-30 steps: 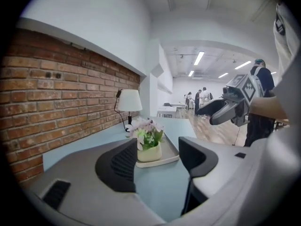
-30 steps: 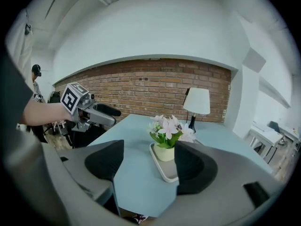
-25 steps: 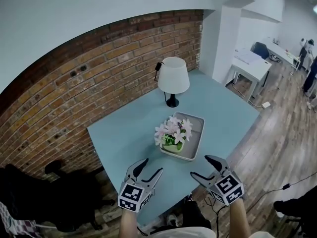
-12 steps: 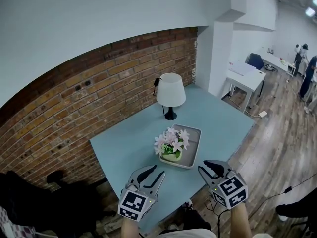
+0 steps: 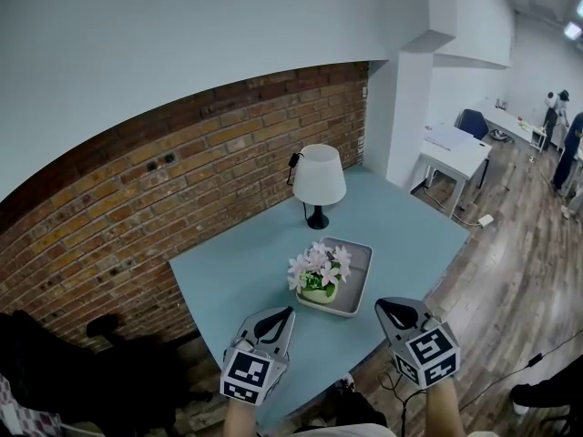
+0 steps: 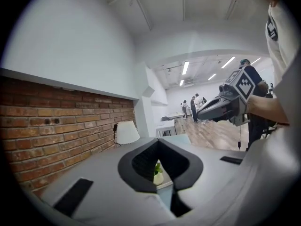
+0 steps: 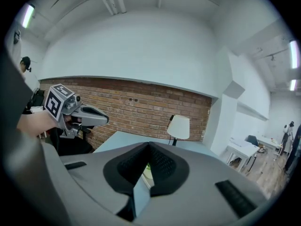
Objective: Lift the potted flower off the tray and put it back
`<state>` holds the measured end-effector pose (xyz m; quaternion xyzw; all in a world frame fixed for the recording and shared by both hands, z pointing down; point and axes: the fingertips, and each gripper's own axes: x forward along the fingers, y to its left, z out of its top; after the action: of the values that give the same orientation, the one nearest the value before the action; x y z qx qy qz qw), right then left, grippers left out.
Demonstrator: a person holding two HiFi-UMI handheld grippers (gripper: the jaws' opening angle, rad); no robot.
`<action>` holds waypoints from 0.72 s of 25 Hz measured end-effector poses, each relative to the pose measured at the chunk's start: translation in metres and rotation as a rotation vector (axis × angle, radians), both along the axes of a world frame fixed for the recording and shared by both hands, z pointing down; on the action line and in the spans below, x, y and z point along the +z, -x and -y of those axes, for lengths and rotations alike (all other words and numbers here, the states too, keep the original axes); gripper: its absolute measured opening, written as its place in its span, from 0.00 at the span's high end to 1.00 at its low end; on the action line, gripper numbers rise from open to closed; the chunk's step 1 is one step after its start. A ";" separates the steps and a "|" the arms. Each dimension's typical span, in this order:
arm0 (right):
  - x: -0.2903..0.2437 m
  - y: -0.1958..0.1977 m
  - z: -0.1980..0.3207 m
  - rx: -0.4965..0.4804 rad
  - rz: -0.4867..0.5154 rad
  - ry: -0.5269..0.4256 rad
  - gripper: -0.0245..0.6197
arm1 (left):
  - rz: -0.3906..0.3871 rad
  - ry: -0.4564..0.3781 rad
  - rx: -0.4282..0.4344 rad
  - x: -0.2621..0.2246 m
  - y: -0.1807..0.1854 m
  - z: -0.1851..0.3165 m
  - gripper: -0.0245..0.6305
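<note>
The potted flower [image 5: 317, 269], pink and white blooms in a pale green pot, stands in the grey tray [image 5: 357, 271] on the light blue table [image 5: 228, 267]. Both grippers hover at the table's near edge, short of the tray and apart from it. My left gripper [image 5: 285, 313] has just been closing and is shut with nothing in it. My right gripper [image 5: 391, 305] has likewise just closed on nothing. In the left gripper view a sliver of the pot [image 6: 158, 176] shows through the notch of the shut left gripper [image 6: 158, 141]. The right gripper view has the right gripper [image 7: 149, 145] shut too.
A white-shaded table lamp [image 5: 319, 178] stands behind the tray, by the brick wall [image 5: 182, 180]. A white desk [image 5: 455, 144] and people stand far right on the wooden floor. A dark chair [image 5: 91, 362] sits left of the table.
Both grippers' jaws went from wide open to shut, with nothing between them. Both grippers rose a little near the table's front edge. The flower stayed in the tray.
</note>
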<state>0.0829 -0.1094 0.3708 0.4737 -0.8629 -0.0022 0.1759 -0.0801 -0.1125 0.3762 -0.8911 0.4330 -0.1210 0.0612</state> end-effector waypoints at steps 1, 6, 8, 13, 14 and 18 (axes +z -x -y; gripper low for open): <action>0.001 0.001 0.000 -0.006 -0.004 0.000 0.93 | -0.003 0.001 -0.001 0.001 0.000 0.000 0.93; 0.006 0.006 0.002 -0.024 -0.010 0.006 0.93 | -0.012 0.008 0.007 0.002 -0.002 -0.001 0.93; 0.007 0.007 0.003 -0.026 -0.007 0.007 0.93 | -0.015 0.007 0.009 0.002 -0.002 -0.001 0.93; 0.010 0.008 0.006 -0.025 -0.014 0.011 0.93 | -0.011 0.017 0.011 0.004 -0.002 0.000 0.93; 0.011 0.008 0.006 -0.023 -0.018 0.014 0.93 | -0.010 0.020 0.013 0.004 -0.003 -0.001 0.93; 0.016 0.009 0.007 -0.022 -0.019 0.025 0.93 | -0.013 0.030 0.003 0.009 0.001 0.000 0.93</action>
<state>0.0738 -0.1164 0.3870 0.4620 -0.8662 0.0023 0.1902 -0.0807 -0.1124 0.3854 -0.8934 0.4302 -0.1214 0.0453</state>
